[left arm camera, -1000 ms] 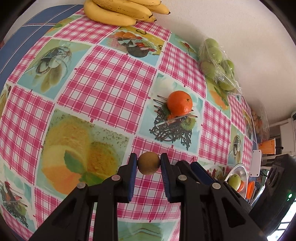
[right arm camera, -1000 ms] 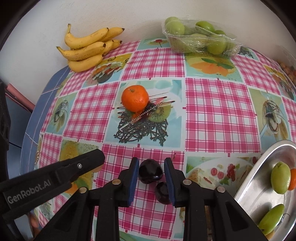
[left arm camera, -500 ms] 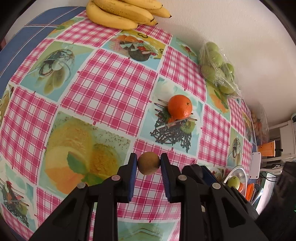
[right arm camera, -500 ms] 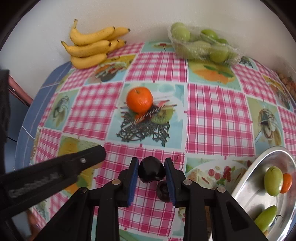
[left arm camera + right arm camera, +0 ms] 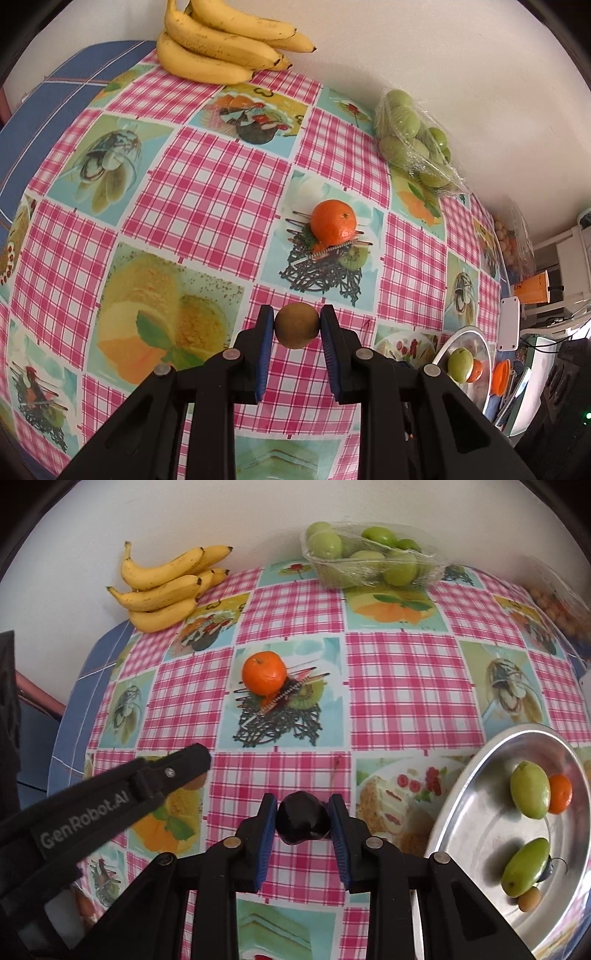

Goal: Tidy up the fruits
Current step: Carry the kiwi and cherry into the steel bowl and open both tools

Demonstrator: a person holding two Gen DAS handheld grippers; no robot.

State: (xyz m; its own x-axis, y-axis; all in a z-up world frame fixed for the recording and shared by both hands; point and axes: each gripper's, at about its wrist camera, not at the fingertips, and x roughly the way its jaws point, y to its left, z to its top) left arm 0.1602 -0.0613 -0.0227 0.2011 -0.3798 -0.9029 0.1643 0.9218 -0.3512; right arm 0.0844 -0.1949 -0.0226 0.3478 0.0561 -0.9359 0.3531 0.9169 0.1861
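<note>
My left gripper (image 5: 297, 325) is shut on a small brown round fruit (image 5: 296, 325), held above the checked tablecloth. My right gripper (image 5: 303, 821) is shut on a dark purple plum (image 5: 303, 821), also lifted off the cloth. An orange (image 5: 333, 222) (image 5: 264, 672) lies on the cloth beyond both grippers. A metal bowl (image 5: 480, 771) (image 5: 443, 349) at the right holds two green fruits (image 5: 530, 789), a small orange fruit (image 5: 561, 793) and a small tan one. The left gripper's arm (image 5: 110, 801) crosses the right wrist view at the left.
A bunch of bananas (image 5: 221, 48) (image 5: 166, 587) lies at the back by the wall. A wrapped tray of green fruits (image 5: 369, 559) (image 5: 413, 144) stands at the back right. A bag of small fruits (image 5: 557, 602) sits at the far right; an orange cup (image 5: 532, 290) stands off the table.
Both grippers have risen with their fruits, so the table looks farther away. In the right wrist view the second dark fruit under the plum is no longer seen.
</note>
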